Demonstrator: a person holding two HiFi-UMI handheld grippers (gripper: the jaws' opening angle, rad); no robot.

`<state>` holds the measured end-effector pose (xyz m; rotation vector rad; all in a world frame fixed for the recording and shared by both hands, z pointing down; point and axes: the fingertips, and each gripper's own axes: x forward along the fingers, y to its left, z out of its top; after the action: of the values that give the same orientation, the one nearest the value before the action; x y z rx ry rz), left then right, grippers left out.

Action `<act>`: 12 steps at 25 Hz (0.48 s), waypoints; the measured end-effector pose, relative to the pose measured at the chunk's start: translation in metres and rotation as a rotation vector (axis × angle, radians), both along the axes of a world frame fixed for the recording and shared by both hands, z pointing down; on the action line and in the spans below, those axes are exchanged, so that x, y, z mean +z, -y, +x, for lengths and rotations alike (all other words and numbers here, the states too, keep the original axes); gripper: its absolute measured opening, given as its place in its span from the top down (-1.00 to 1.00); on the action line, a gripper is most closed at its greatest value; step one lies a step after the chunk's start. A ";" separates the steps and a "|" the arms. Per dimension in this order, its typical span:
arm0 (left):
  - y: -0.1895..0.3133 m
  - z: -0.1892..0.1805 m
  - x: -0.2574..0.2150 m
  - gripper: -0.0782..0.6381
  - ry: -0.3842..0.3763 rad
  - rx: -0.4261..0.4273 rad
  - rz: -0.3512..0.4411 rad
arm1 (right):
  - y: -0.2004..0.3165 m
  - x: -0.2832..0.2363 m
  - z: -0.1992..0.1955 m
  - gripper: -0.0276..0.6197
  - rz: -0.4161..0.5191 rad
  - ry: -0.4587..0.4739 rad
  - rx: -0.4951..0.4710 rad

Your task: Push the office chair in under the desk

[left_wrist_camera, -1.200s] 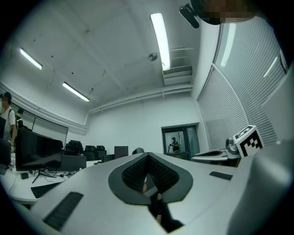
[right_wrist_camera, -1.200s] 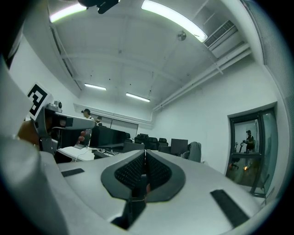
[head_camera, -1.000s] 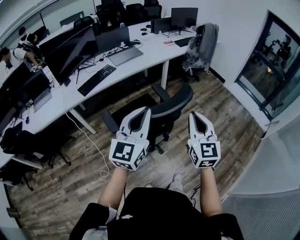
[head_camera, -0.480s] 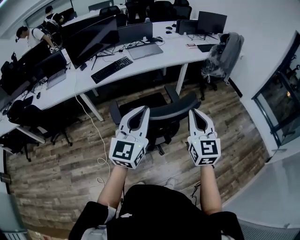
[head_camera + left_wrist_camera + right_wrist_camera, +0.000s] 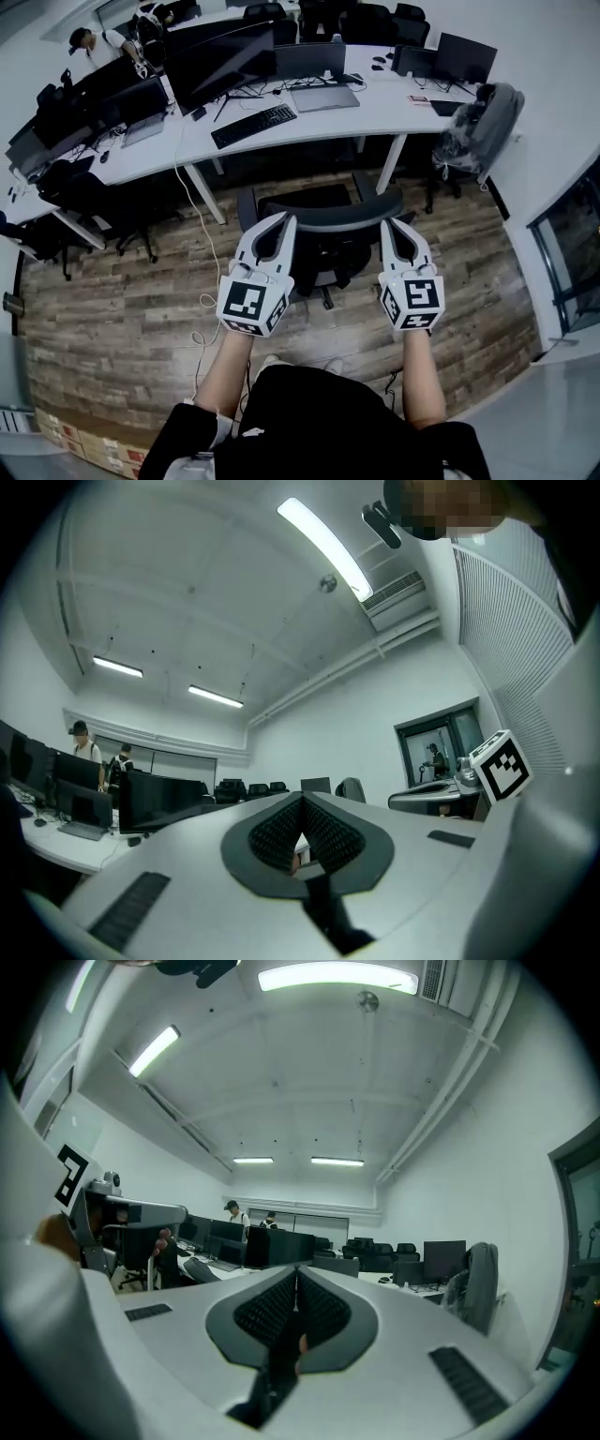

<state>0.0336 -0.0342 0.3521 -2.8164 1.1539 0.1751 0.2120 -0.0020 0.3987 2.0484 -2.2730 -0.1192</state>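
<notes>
Left gripper (image 5: 289, 218) and right gripper (image 5: 386, 225) flank the office chair (image 5: 336, 218) before the worktop (image 5: 375, 111). Their fingers are closed, empty.

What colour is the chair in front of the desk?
The office chair is black, with a lighter grey-looking top edge on its backrest. The head view shows it best.

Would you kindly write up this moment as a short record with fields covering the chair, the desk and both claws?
Chair: black office chair, backrest toward the person, on the wood-plank floor
Desk: long white desk with monitors and a black keyboard
Left claw: shut, empty, at the backrest's left end
Right claw: shut, empty, at the backrest's right end
Contact with backrest: cannot tell
Task state: seat in view in front of the desk's edge, not yet pushed under
</notes>
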 end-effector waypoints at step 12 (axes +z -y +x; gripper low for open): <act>-0.011 -0.012 0.019 0.75 0.032 -0.116 -0.007 | 0.010 0.010 0.002 0.84 -0.007 -0.075 -0.111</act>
<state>0.0218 -0.0229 0.3713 -2.7373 1.3084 0.1178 0.2142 -0.0119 0.4084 1.8808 -2.3374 -0.1918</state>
